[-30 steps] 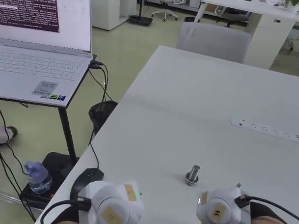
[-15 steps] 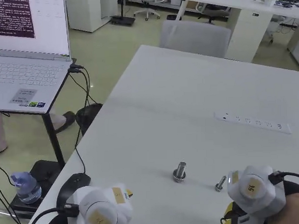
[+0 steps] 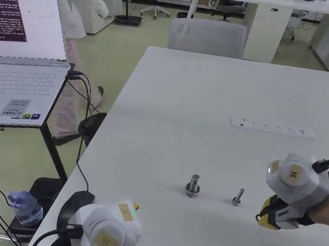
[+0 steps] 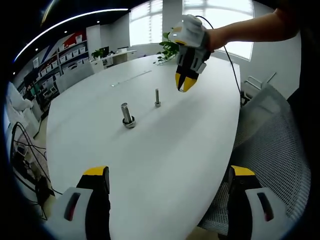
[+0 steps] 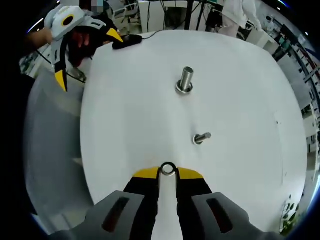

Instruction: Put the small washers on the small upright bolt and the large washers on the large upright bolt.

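Your right gripper (image 5: 168,174) pinches a washer (image 5: 168,168) between nearly closed jaws, near the small bolt (image 5: 202,138). It and the large bolt (image 5: 185,80) stand upright on the white table (image 3: 207,100), apart, between your two grippers. Your left gripper (image 4: 168,175) has its jaws gaping wide, holding nothing

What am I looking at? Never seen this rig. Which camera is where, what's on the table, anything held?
No robot: a person carries two hand-held two-jaw tools. The head view comes from a headset camera looking down; the other two cameras ride on the tools. On the white table stand a large bolt and a small bolt, apart. The left tool is open, holding nothing. The right tool is shut on a washer.
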`<state>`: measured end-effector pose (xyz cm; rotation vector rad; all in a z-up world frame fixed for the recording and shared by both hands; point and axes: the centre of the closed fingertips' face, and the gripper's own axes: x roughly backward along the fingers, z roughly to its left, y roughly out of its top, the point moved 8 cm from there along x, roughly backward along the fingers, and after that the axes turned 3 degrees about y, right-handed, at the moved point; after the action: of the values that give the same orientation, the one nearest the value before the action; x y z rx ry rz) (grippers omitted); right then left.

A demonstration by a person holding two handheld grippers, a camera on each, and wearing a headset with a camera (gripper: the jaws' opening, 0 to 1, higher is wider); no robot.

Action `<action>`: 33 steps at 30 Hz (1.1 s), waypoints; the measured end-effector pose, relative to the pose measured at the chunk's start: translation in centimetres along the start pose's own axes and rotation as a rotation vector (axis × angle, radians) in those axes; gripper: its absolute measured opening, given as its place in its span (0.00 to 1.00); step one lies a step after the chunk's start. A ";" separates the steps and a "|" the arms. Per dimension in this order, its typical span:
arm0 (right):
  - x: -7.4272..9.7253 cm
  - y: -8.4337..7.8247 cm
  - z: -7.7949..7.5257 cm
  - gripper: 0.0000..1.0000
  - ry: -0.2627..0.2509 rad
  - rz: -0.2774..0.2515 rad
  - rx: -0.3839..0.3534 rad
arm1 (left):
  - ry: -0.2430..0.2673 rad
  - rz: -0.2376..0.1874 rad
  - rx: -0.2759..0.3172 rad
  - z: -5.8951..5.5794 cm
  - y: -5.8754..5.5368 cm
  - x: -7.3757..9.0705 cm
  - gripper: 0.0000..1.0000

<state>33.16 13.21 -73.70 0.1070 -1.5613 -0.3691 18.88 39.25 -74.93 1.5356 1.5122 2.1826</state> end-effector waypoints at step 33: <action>-1.2 3.6 -5.8 0.13 -0.043 -0.007 0.000 | -0.012 -0.011 0.015 1.1 0.8 -1.2 0.97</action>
<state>39.46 15.97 -73.86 0.1048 -1.6040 -0.3792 20.64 38.97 -75.12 1.5387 1.5336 2.1567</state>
